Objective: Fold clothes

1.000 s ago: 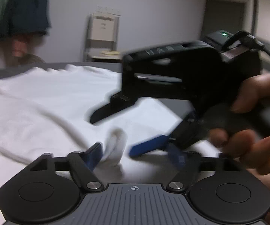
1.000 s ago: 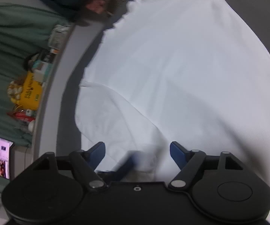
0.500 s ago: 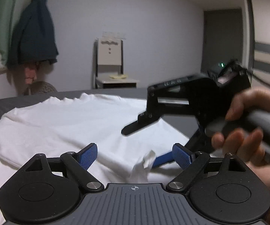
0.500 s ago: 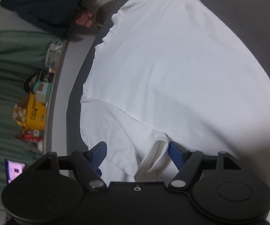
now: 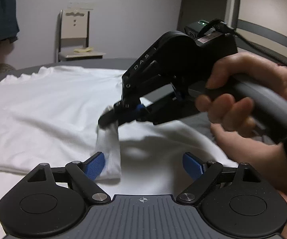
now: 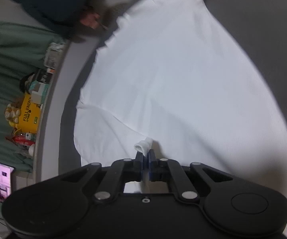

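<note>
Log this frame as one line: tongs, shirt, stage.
right tongs: shut on white shirt corner, pinched fold lifted | left tongs: open, fold beside its left finger | stage: fold not yet made

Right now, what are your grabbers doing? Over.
Right gripper shut on white shirt fold. Left gripper open, beside the lifted cloth. Nothing blocking on the grey bed.

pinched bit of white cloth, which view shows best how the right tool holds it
The left wrist view: it shows the right tool from the side, shut on a tuft of the white shirt and lifting it. The right wrist view looks along that tool, so only a small nub of shirt pokes out past the blue pads.
</note>
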`<control>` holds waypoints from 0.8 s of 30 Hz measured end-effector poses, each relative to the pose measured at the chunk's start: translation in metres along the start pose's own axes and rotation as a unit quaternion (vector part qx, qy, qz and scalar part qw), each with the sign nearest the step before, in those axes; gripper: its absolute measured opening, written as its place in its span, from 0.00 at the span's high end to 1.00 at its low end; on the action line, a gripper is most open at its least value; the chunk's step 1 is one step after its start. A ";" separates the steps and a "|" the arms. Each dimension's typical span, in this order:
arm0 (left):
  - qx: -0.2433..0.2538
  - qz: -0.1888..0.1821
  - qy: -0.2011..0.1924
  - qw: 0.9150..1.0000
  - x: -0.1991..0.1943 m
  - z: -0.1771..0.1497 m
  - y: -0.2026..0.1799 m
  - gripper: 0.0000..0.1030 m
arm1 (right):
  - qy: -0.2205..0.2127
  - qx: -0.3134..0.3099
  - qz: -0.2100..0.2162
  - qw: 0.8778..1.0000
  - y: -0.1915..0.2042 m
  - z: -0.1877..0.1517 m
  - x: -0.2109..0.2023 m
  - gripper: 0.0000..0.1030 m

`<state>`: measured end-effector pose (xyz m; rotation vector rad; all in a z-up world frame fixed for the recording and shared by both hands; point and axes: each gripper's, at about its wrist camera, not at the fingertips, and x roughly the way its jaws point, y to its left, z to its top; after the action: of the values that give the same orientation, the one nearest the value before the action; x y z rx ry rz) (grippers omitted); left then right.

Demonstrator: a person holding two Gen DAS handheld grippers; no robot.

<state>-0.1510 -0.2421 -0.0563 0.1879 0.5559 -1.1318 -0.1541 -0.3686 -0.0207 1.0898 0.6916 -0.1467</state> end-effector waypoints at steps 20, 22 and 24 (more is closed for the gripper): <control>-0.295 0.186 -0.121 0.930 -0.060 0.005 0.195 0.00 | -0.105 0.006 0.039 0.994 0.001 0.016 -0.071 0.95; -0.288 0.185 -0.128 0.931 -0.059 0.000 0.200 0.00 | -0.106 0.020 0.017 0.994 -0.007 0.016 -0.071 0.95; -0.285 0.193 -0.127 0.930 -0.054 -0.003 0.207 0.00 | -0.110 0.033 -0.004 0.993 -0.015 0.016 -0.071 0.95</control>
<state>0.0169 -0.1091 -0.0592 -0.3400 0.5648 -0.5651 -0.2093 -0.4051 0.0134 1.1160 0.4965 -0.2931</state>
